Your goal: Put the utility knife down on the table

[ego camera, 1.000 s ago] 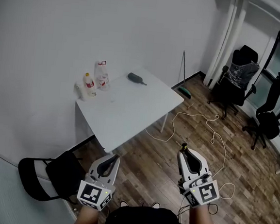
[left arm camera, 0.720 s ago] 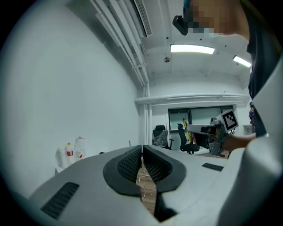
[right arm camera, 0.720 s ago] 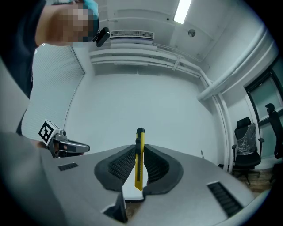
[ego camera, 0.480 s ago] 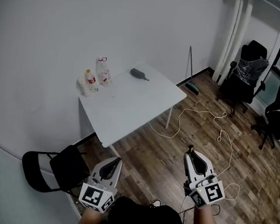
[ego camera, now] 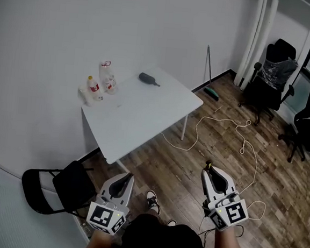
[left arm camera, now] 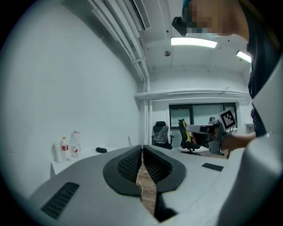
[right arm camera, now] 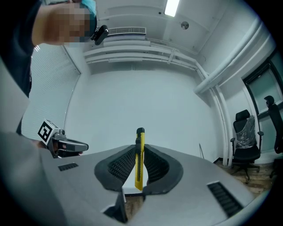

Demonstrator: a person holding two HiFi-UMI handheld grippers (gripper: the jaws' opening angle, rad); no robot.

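Observation:
A yellow utility knife (right arm camera: 139, 159) stands upright between the ribbed pads of my right gripper (right arm camera: 139, 152), which is shut on it. In the head view the right gripper (ego camera: 210, 169) is held over the wooden floor, well short of the white table (ego camera: 144, 122), and the knife's tip (ego camera: 209, 164) pokes out at its front. My left gripper (ego camera: 126, 176) hangs level beside it at the lower left. Its jaws meet at the tips (left arm camera: 142, 148) with nothing between them. From the left gripper view the right gripper (left arm camera: 211, 131) and the knife (left arm camera: 185, 131) show off to the right.
On the table's far corner stand two plastic bottles (ego camera: 101, 81) and a dark object (ego camera: 147, 79). A black folding chair (ego camera: 58, 187) sits left of the table. A white cable (ego camera: 226, 126) trails over the floor, with a broom (ego camera: 210, 71) and office chairs (ego camera: 275, 74) at the right.
Both grippers have drifted a little forward and down, the right still holding the knife. A shoe has come into view between them.

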